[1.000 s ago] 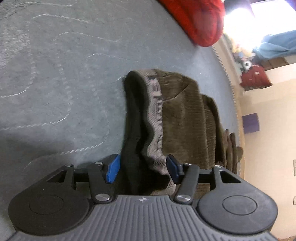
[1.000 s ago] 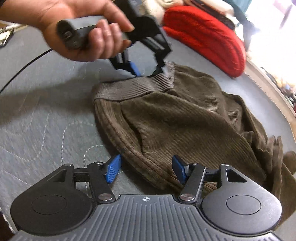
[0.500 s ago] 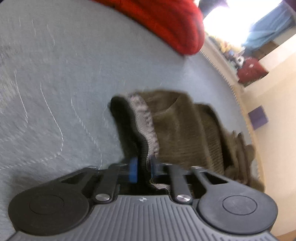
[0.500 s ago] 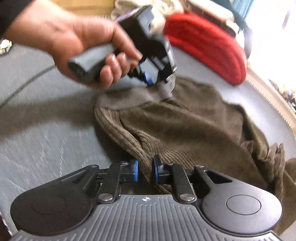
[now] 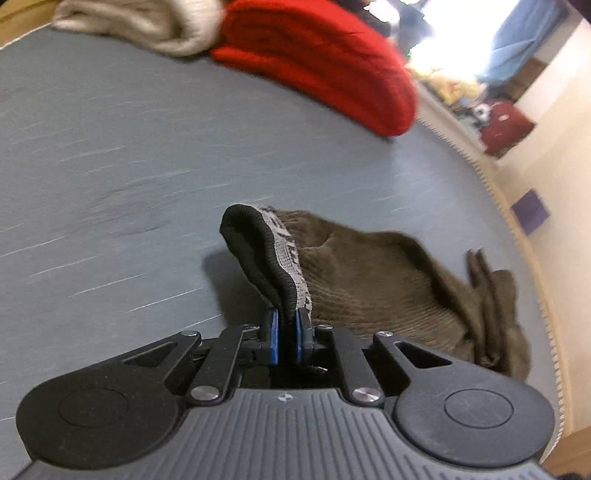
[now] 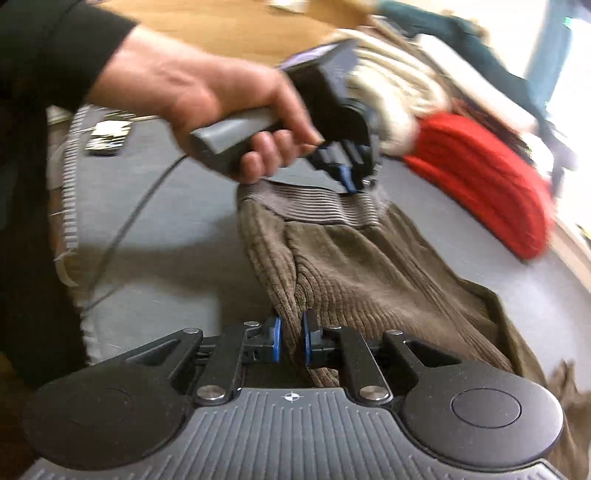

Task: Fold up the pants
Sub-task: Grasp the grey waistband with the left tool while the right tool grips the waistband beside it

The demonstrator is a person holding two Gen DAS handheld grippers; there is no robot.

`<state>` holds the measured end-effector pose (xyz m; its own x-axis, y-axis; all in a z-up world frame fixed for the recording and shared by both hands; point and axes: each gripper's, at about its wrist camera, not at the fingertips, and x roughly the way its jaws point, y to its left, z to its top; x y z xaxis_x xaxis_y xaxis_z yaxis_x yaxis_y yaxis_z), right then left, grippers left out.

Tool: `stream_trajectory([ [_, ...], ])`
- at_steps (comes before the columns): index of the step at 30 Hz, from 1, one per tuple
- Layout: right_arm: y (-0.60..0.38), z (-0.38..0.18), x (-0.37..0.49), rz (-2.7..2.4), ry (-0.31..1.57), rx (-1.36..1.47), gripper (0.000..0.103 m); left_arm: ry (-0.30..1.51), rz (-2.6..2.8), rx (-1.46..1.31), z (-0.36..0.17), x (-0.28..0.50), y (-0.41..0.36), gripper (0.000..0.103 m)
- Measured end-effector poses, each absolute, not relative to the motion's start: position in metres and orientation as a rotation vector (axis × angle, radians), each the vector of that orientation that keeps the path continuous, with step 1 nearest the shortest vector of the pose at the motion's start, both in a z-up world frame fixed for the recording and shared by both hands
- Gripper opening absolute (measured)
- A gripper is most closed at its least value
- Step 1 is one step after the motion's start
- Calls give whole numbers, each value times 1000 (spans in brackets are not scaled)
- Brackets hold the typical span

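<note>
Both jaws have just closed: the left gripper point(image 5: 286, 334) pinches the pants point(image 5: 373, 284) waistband, the right gripper point(image 6: 291, 341) a corduroy edge point(image 6: 291, 302). Lift evenly, keeping the cloth between the jaws taut.

A grey quilted surface point(image 5: 155, 155) carries brown pants point(image 6: 369, 266), a red knit point(image 5: 317, 66) and — blurred — perhaps cream knitwear point(image 5: 140, 22).

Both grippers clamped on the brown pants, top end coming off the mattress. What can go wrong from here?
1. The left gripper pinches only the waistband edge, so the elastic may slip out as load grows.
2. The right gripper holds a bunched fold of the pants, possibly several layers, so the fold may come out crooked.
3. The red knit lies close; dragged pants could snag it.
</note>
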<state>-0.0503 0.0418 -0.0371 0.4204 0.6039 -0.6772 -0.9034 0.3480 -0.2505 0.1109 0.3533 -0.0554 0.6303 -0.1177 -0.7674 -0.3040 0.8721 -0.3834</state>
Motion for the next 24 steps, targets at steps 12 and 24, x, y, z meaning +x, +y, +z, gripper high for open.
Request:
stream_trajectory([
  [12,127,-69,-103,1166,665,-778,14,989,346,-326,-57,45,411,16],
  [24,-56,35,21,745,629,-273,35,816,184,-446,64,30,292,23],
])
